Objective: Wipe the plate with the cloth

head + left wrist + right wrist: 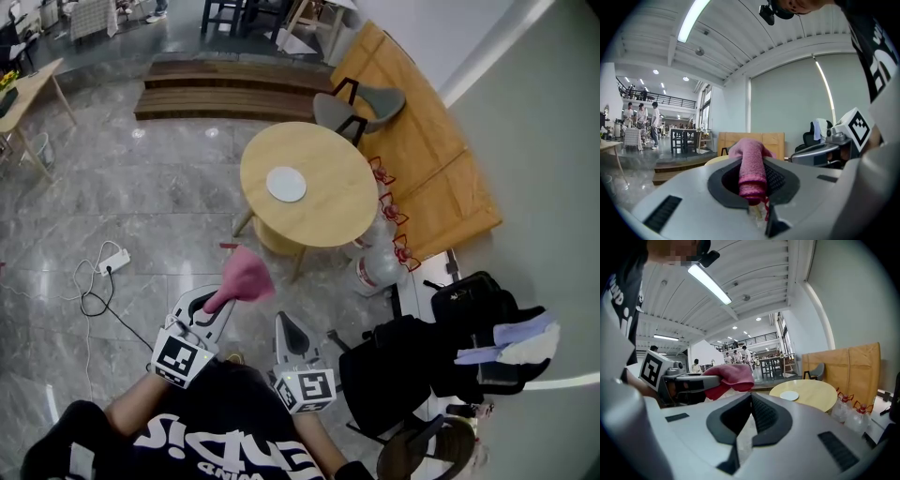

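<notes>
A white plate lies near the middle of a round wooden table, well ahead of me. My left gripper is shut on a pink cloth, which sticks out past its tips; the cloth is pinched between the jaws in the left gripper view. My right gripper is held beside it, jaws closed together and empty. In the right gripper view the cloth and the plate both show, far from both grippers.
A grey chair stands behind the table. Water bottles sit on the floor by the table's right side. A black bag and clothing lie at my right. A power strip with cable lies on the floor to the left.
</notes>
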